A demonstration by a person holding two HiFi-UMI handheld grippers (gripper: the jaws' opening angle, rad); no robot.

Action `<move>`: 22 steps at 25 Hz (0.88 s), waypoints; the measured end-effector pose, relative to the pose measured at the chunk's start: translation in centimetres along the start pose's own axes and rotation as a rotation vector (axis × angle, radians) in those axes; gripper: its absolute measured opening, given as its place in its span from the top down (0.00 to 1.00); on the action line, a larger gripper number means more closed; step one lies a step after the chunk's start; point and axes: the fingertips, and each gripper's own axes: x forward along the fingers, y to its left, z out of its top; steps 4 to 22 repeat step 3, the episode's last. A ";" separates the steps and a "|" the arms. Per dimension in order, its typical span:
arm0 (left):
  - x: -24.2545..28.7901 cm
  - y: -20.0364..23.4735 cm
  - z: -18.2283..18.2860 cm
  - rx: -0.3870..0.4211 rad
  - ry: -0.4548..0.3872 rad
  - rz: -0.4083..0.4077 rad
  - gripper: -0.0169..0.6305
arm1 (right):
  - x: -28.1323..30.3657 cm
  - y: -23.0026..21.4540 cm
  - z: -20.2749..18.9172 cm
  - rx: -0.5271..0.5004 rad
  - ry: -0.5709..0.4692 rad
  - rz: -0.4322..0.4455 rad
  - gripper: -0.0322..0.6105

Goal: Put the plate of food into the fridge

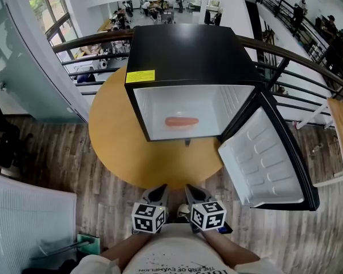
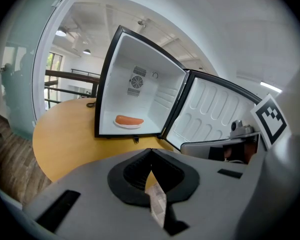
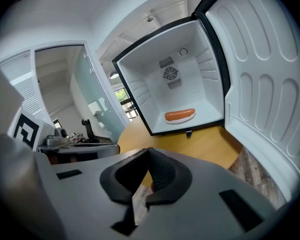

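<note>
A black mini fridge (image 1: 188,56) stands on a round wooden table (image 1: 117,147) with its door (image 1: 268,158) swung wide open to the right. Inside, on the white floor of the fridge, lies a white plate with an orange sausage (image 1: 182,121). Both gripper views also show the plate (image 2: 128,121) (image 3: 180,116). My left gripper (image 1: 158,194) and right gripper (image 1: 194,193) are held side by side close to my body, well short of the table edge. In the gripper views, the left gripper (image 2: 150,150) and right gripper (image 3: 149,150) each have their jaws shut and hold nothing.
The open door (image 3: 260,84) juts out past the table on the right, over the wooden floor. A curved railing (image 1: 91,39) runs behind the table, and a glass wall (image 1: 23,67) stands at the left. A white slatted panel (image 1: 28,221) lies at lower left.
</note>
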 end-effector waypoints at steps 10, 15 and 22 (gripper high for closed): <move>0.0 0.1 -0.2 -0.005 0.004 -0.001 0.94 | 0.0 -0.1 -0.1 0.000 0.001 -0.002 0.91; 0.0 0.1 -0.2 -0.005 0.004 -0.001 0.94 | 0.0 -0.1 -0.1 0.000 0.001 -0.002 0.91; 0.0 0.1 -0.2 -0.005 0.004 -0.001 0.94 | 0.0 -0.1 -0.1 0.000 0.001 -0.002 0.91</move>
